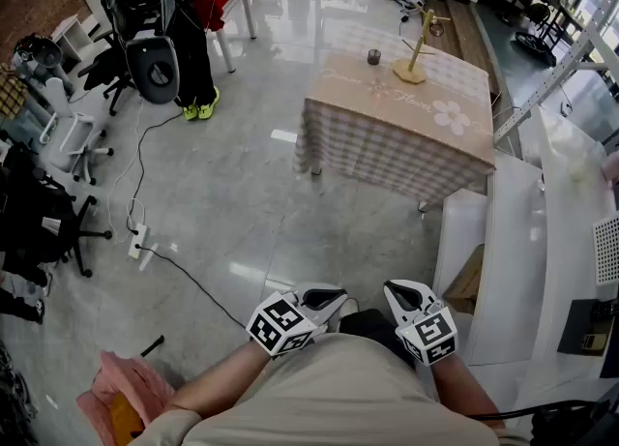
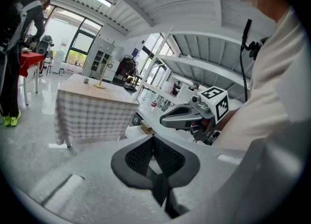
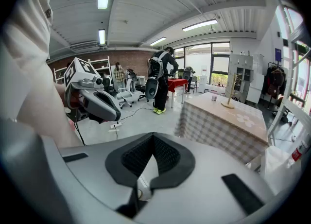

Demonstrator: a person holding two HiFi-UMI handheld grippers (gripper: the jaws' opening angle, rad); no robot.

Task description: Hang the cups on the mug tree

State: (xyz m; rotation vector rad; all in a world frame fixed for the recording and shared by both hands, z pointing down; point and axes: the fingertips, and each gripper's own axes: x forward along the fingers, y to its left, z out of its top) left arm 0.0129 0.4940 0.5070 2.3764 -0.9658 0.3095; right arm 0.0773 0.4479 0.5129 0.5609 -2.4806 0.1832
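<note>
Mug tree (image 1: 416,47) stands on the checked-cloth table (image 1: 387,139), upper centre-right of the head view, near the table's far side. One dark cup (image 1: 373,56) sits on the cloth just left of it, apart from the base. There is a small shape by the tree's upper branch, too small to tell if it's a hung cup.

Left gripper (image 1: 324,297) and right gripper (image 1: 404,295) are at the bottom centre, close to the person's torso and well apart from the table. Both have jaws pressed together with nothing between them — each gripper's own view shows the pads meeting on empty air. The task looks not yet begun.

Upper left, a person in black (image 1: 184,38) stands by a red table. A black cable (image 1: 189,278) runs across the floor at lower left from a power strip (image 1: 137,239).

Risks, as a judgement:
- The tree looks light and narrow-based, so a cup pushed sideways onto a branch could tip it.
- Jaws not opened before reaching the cup would knock it over.
- The cable lies just left of the walking path — a trip hazard.
</note>
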